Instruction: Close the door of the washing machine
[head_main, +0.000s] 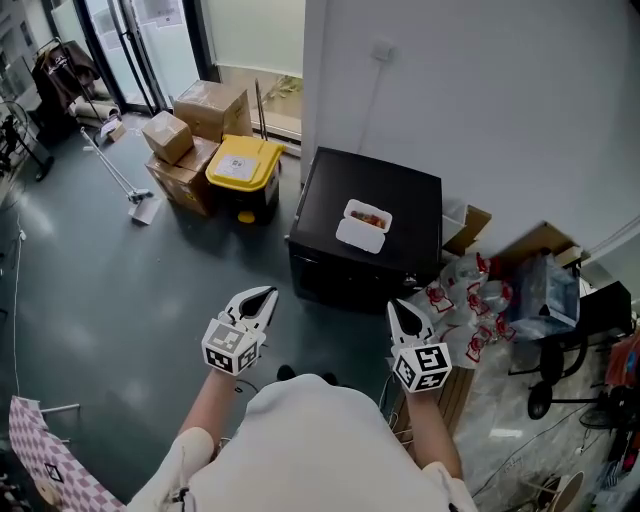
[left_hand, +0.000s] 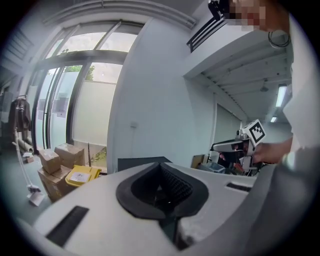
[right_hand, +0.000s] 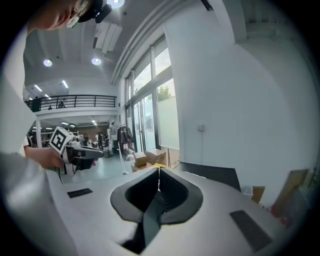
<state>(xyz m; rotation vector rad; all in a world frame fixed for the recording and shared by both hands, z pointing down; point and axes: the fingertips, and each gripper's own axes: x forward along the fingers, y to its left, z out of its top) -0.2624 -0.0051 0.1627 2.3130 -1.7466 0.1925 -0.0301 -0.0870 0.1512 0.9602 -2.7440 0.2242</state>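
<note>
Short of the black washing machine (head_main: 372, 215), the left hand-held gripper (head_main: 266, 293) and right hand-held gripper (head_main: 397, 305) are held clenched, empty, clear of it.

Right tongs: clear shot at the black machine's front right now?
Probably yes. The right tongs, shut and empty, hover near the black machine with nothing between; the plastic bags lie off to one side.

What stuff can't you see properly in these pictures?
1. Door of the black box-shaped machine: head view looks down too steeply; its front is dark, so open or shut is unclear.
2. Same door, left gripper view: the white left gripper body covers it.
3. Food in the white takeaway box: too small, head view.
</note>
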